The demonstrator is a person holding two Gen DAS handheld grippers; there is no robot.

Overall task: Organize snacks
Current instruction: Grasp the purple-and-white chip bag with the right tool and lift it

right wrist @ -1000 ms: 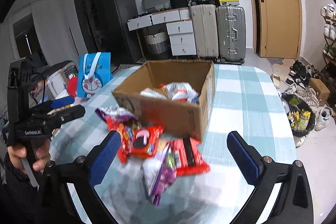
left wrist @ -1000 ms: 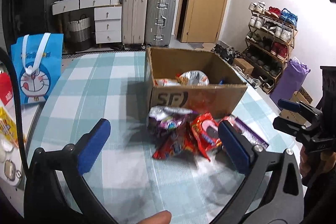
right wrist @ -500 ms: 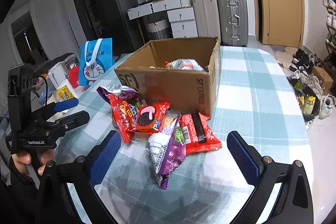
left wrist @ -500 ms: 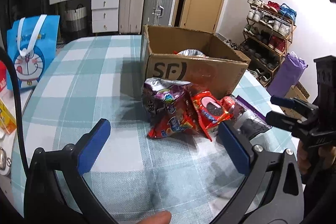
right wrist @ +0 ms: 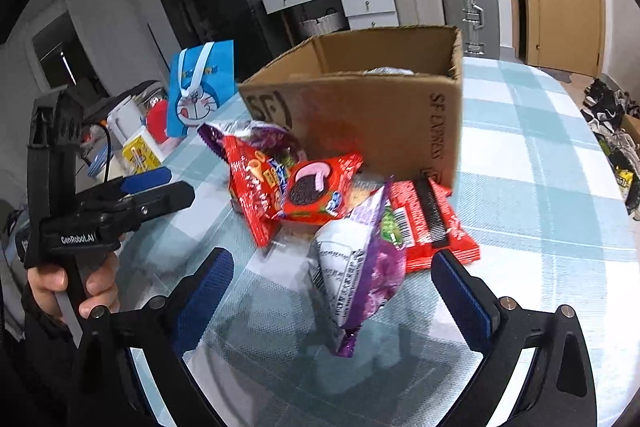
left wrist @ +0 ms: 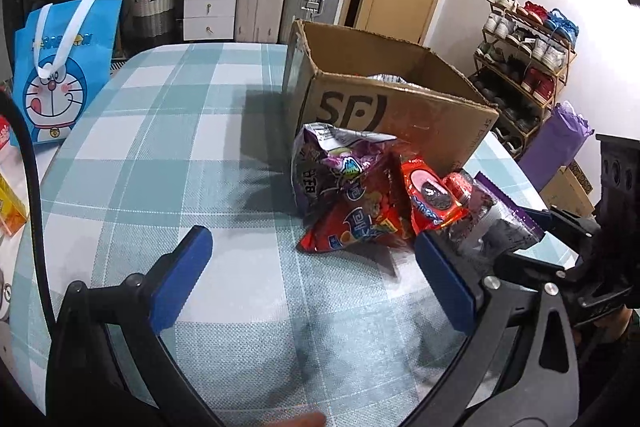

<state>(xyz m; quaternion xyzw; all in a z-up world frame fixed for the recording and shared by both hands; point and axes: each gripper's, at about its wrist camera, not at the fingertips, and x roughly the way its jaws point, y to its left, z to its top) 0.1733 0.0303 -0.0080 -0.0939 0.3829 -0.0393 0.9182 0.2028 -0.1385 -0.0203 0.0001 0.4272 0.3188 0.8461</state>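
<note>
Crinkly foil snack packets [right wrist: 320,203] lay heaped on the checked tablecloth [left wrist: 160,155], touching the near wall of the corrugated cardboard box [left wrist: 400,115], toward the table's right edge. The left gripper [left wrist: 316,271] hung over bare cloth beside the heap, jaws wide though just narrowing a touch, nothing between them. The right gripper [right wrist: 332,295] gaped open around a purple-and-white pouch [right wrist: 356,275], pads clear of it. Only the right view showed the flat red bar wrapper [right wrist: 432,223] by the box corner
</note>
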